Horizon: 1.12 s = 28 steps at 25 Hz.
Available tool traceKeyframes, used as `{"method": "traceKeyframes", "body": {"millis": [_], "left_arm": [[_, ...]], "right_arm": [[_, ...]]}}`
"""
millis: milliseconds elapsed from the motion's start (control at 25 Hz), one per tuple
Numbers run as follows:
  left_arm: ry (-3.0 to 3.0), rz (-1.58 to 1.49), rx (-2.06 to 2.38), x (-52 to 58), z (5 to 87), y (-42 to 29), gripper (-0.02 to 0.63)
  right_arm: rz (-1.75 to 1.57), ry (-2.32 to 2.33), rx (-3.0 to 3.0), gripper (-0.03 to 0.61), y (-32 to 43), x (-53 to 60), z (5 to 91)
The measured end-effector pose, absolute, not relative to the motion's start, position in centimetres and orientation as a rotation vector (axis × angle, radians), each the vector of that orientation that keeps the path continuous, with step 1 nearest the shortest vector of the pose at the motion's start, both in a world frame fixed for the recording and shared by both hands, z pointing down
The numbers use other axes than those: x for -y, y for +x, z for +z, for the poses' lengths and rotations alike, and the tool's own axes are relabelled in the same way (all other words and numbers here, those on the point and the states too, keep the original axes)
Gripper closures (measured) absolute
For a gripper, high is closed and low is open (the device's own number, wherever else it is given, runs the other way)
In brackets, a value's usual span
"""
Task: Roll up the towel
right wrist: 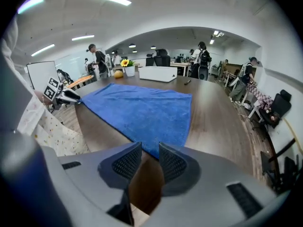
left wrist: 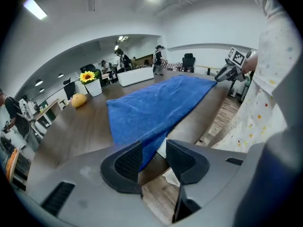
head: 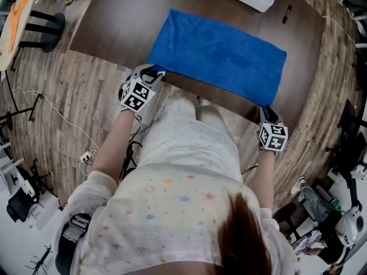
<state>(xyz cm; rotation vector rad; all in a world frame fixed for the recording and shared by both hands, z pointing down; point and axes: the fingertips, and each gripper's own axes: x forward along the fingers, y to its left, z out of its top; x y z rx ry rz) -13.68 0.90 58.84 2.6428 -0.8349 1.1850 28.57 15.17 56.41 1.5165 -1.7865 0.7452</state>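
Blue towel lies flat and unrolled on the brown surface, with its long axis running left-right along the person's edge. At the towel's near-left corner the left claw has its jaws apart. That corner hangs between them close against one pad, not pinched. Just short of the towel's near-right corner, the right claw is also released, with only bare surface between its jaws. The left is nearer to a grip. The roll probably starts from this near long edge, going away from the person.
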Motion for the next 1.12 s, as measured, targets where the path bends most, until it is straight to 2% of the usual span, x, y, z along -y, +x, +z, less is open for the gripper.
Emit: {"method": "traceKeyframes", "body": {"millis": [120,200,280,320,840,1120], "left_arm": [[2.616,1.176,0.777,-0.8,59.3,-13.4,0.471],[2.624,1.183,0.713,-0.9,59.3,-13.2,0.496],[2.638,1.236,0.644,-1.2,59.3,-13.1,0.575],[2.639,1.267,0.614,-1.4,59.3,-13.2,0.581],[2.711,1.167,0.555,-0.3,54.8,-13.6,0.589],[2.697,1.226,0.452,-2.1,56.7,-13.8,0.589]], "right_arm": [[0.71,1.449,1.742,0.47,28.2,-14.9,57.9],[0.697,1.453,1.719,0.523,28.4,-14.7,57.9],[0.704,1.462,1.715,0.561,28.6,-14.5,57.5],[0.709,1.464,1.72,0.563,28.7,-14.4,57.1],[0.779,1.542,1.771,0.564,30.8,-12.2,53.7],[0.761,1.469,1.709,0.557,31.0,-13.1,55.4]]}}
